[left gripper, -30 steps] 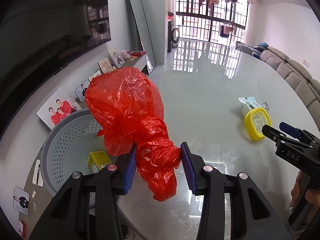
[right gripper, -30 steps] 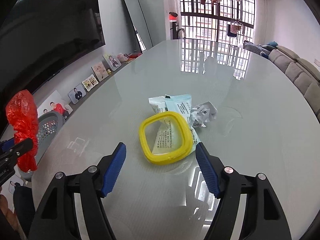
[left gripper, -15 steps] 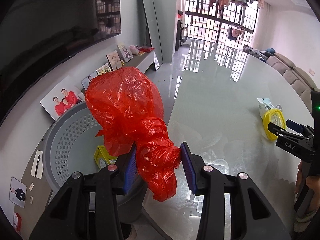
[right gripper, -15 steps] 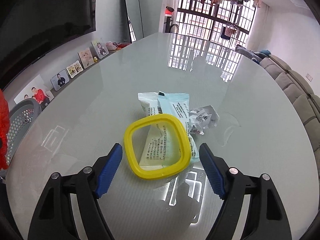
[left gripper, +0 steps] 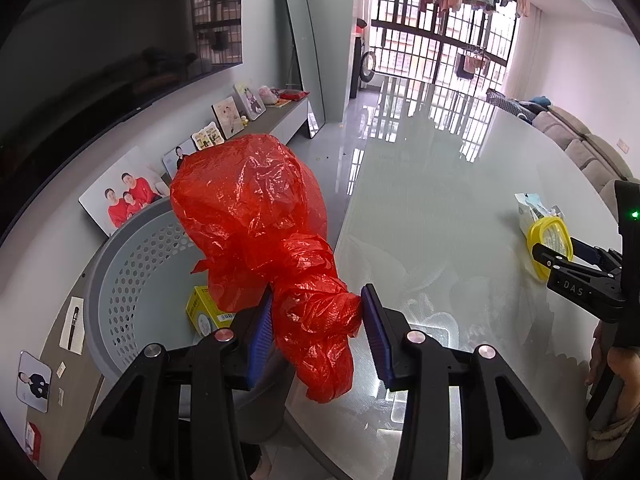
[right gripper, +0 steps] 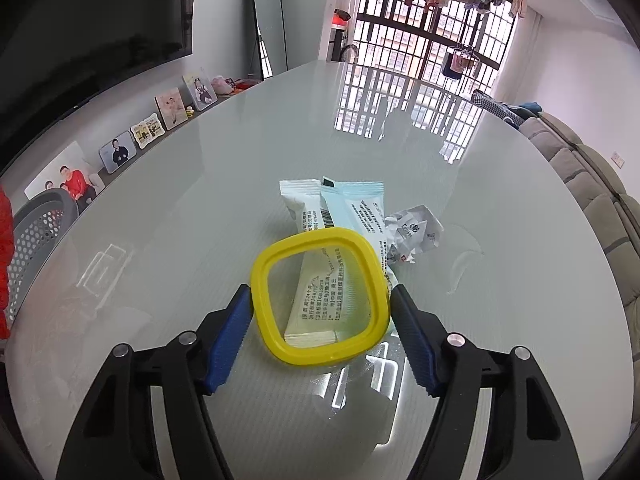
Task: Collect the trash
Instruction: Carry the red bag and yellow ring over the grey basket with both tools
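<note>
Now the glass surface (right gripper: pixel 200 184) fills less of the left wrist view than a second ago, and the grey perforated basket (left gripper: pixel 132 264) beside its edge takes up more, lying directly under the red plastic bag (left gripper: pixel 256 216). The left tongs (left gripper: pixel 317 322) stay clamped on the bag's twisted neck, its puffed body standing up past the pads. A yellow box (left gripper: pixel 202 312) lies inside the basket, partly hidden by the bag.

In the right wrist view the yellow square lid (right gripper: pixel 320 296), which sat well ahead of the right tongs (right gripper: pixel 322 320) a second ago, now lies between their blue pads (right gripper: pixel 228 336). Those tongs have just been closing. The left pad meets the lid's rim; the right pad is just beside it, and whether it presses cannot be told.

Under and behind the lid lie two pale sachets (right gripper: pixel 340 208), showing through its clear middle, with a crumpled white wrapper (right gripper: pixel 414 234) just to their right. Framed photographs (right gripper: pixel 120 152) line a low shelf beyond the surface's left edge.
</note>
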The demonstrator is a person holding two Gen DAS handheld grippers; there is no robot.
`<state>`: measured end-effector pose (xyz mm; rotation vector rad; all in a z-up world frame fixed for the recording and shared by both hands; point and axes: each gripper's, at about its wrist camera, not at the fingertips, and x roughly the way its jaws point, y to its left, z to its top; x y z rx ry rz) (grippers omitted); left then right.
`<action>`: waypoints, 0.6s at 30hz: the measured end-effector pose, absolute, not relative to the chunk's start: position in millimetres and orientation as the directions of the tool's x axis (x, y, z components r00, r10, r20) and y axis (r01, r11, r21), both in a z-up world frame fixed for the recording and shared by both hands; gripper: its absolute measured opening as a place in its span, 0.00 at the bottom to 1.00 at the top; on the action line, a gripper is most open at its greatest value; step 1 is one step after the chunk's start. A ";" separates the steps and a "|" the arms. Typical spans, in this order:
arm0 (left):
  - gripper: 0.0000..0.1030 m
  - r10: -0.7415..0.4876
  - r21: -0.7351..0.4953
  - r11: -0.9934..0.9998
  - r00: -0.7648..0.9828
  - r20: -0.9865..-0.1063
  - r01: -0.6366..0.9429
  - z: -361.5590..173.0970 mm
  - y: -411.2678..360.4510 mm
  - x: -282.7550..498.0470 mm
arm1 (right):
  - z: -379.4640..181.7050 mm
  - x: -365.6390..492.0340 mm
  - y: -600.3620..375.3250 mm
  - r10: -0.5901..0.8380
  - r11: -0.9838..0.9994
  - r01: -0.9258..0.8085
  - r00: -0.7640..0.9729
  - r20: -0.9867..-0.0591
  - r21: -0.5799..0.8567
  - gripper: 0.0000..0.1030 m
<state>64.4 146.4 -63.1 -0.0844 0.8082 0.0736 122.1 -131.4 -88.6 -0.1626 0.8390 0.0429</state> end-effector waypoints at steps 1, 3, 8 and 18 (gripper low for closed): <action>0.40 0.033 -0.048 0.994 0.689 -0.724 -0.098 -62.9 146.1 64.3 | -86.0 119.2 -132.6 -0.023 0.987 -0.101 0.671 -0.741 -0.122 0.66; 0.40 0.034 -0.048 0.994 0.691 -0.722 -0.100 -62.2 146.6 62.1 | -79.8 111.6 -134.0 -0.012 0.989 -0.100 0.679 -0.734 -0.108 0.65; 0.40 0.045 -0.048 0.992 0.689 -0.723 -0.115 -61.3 152.3 56.4 | -62.4 83.4 -130.1 0.035 0.988 -0.132 0.692 -0.721 -0.079 0.65; 0.40 0.108 -0.028 0.982 0.673 -0.732 -0.187 -58.9 185.1 37.9 | -48.2 43.6 -60.2 0.218 0.948 -0.318 0.673 -0.707 -0.011 0.65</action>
